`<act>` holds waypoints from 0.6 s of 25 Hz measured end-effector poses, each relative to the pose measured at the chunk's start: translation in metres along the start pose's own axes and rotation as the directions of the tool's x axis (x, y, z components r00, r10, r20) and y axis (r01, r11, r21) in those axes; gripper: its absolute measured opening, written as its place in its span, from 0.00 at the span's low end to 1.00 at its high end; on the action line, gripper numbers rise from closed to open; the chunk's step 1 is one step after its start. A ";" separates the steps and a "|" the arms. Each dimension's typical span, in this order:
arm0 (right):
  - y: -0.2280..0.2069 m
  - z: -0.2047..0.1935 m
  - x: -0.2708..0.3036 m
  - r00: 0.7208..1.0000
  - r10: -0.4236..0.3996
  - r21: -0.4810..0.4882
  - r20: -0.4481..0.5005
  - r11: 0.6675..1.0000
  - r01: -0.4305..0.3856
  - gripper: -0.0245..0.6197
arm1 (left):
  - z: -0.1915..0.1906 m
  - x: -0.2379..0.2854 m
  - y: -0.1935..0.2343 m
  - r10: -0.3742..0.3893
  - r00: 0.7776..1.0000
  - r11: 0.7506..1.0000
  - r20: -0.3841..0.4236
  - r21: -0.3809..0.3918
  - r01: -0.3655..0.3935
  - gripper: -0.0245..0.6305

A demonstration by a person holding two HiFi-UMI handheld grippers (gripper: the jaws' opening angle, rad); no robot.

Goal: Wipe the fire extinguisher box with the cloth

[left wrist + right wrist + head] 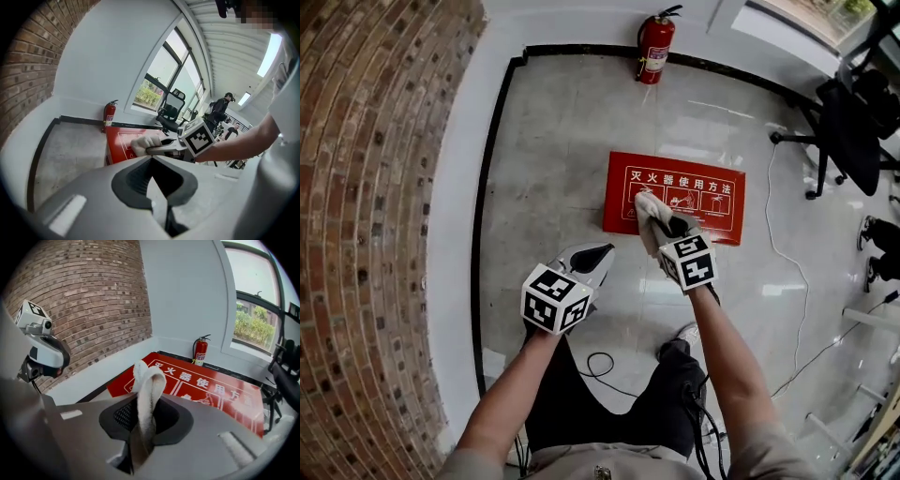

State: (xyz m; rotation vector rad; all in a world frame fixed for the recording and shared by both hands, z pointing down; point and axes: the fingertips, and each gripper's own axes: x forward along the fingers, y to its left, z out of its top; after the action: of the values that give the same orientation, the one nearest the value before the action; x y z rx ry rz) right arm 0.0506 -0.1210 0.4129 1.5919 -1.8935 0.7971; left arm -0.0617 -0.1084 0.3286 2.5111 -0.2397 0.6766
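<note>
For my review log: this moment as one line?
right gripper: shut on cloth | cloth: over fire extinguisher box | left gripper: shut, empty

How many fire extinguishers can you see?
1. The fire extinguisher stands upright by the white wall, beyond the red fire extinguisher box. The box might hide more.

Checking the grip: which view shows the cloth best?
The right gripper view: the cloth fills the centre, pinched between shut jaws. The head view shows it small, over the red box; the left gripper view shows a distant side glimpse.
</note>
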 end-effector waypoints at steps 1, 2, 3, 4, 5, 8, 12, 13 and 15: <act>0.012 0.003 0.005 1.000 0.017 -0.016 -0.005 1.000 -0.017 0.17 | -0.001 -0.002 0.002 -0.001 1.000 1.000 -0.007 -0.001 0.001 0.04; 0.023 0.008 0.010 0.999 0.034 -0.033 -0.009 0.999 -0.034 0.17 | -0.003 -0.004 0.004 -0.002 1.000 1.000 -0.012 -0.003 0.002 0.04; 0.034 0.013 0.016 0.999 0.050 -0.047 -0.013 0.998 -0.051 0.17 | -0.003 -0.006 0.007 -0.002 1.000 1.000 -0.017 -0.004 0.002 0.04; 0.042 0.019 0.023 0.998 0.064 -0.058 -0.015 0.996 -0.065 0.17 | -0.004 -0.008 0.009 -0.002 1.000 1.000 -0.021 -0.006 0.002 0.04; 0.048 0.026 0.030 0.997 0.073 -0.067 -0.014 0.995 -0.074 0.17 | -0.005 -0.009 0.012 -0.002 1.000 1.000 -0.024 -0.006 0.002 0.04; 0.051 0.050 0.053 0.997 0.072 -0.064 0.004 0.995 -0.072 0.17 | -0.003 -0.012 0.018 -0.011 0.999 1.000 -0.033 0.003 0.011 0.04; 0.029 0.084 0.080 0.999 0.037 0.011 0.032 0.999 -0.038 0.17 | 0.003 -0.018 0.025 -0.020 0.999 1.000 -0.042 0.018 0.020 0.04; 0.021 0.092 0.085 0.999 0.030 0.035 0.036 0.999 -0.031 0.17 | 0.005 -0.018 0.027 -0.020 0.999 1.000 -0.046 0.023 0.021 0.04; 0.004 0.103 0.092 0.999 0.021 0.079 0.045 0.997 -0.024 0.17 | 0.005 -0.018 0.031 -0.021 0.998 0.999 -0.057 0.035 0.023 0.04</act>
State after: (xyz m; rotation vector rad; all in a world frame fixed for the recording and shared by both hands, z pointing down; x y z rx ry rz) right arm 0.0288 -0.2573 0.4093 1.6511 -1.9359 0.8639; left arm -0.0836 -0.1365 0.3293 2.5201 -0.1807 0.7483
